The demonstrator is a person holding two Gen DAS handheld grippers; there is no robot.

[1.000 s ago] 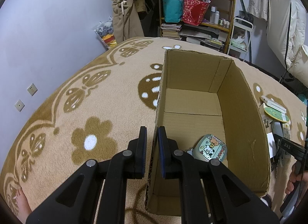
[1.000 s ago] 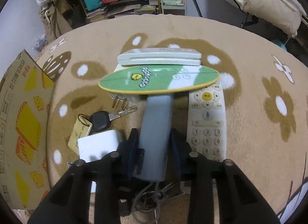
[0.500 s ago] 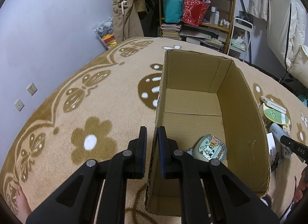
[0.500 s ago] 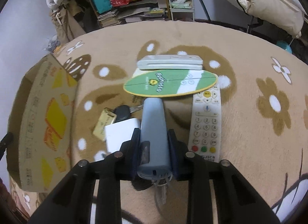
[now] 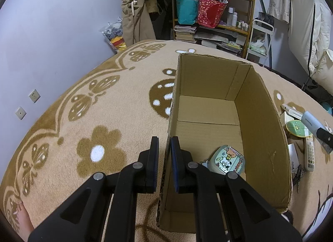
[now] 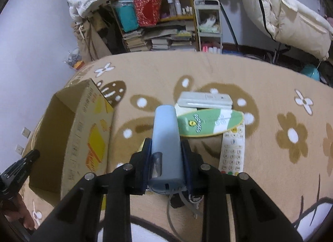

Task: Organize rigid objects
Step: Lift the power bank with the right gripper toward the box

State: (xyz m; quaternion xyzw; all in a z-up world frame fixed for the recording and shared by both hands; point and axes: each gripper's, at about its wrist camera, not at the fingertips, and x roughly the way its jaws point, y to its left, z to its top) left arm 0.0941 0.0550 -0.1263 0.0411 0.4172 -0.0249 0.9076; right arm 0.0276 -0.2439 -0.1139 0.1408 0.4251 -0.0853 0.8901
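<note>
Pale blue power bank (image 6: 165,138) lifted off the carpet (image 6: 270,88), clamped in the right gripper (image 6: 166,166).

Probably a power bank; now above the remotes (image 6: 233,150), beside the cardboard box (image 5: 268,138). Left gripper (image 5: 164,165) pinching box wall. Next, likely into box.

My right gripper (image 6: 166,158) hid the keys beside the cardboard box (image 6: 83,133). The box wall covered part of the white remote (image 5: 309,154); its print was unreadable.
</note>
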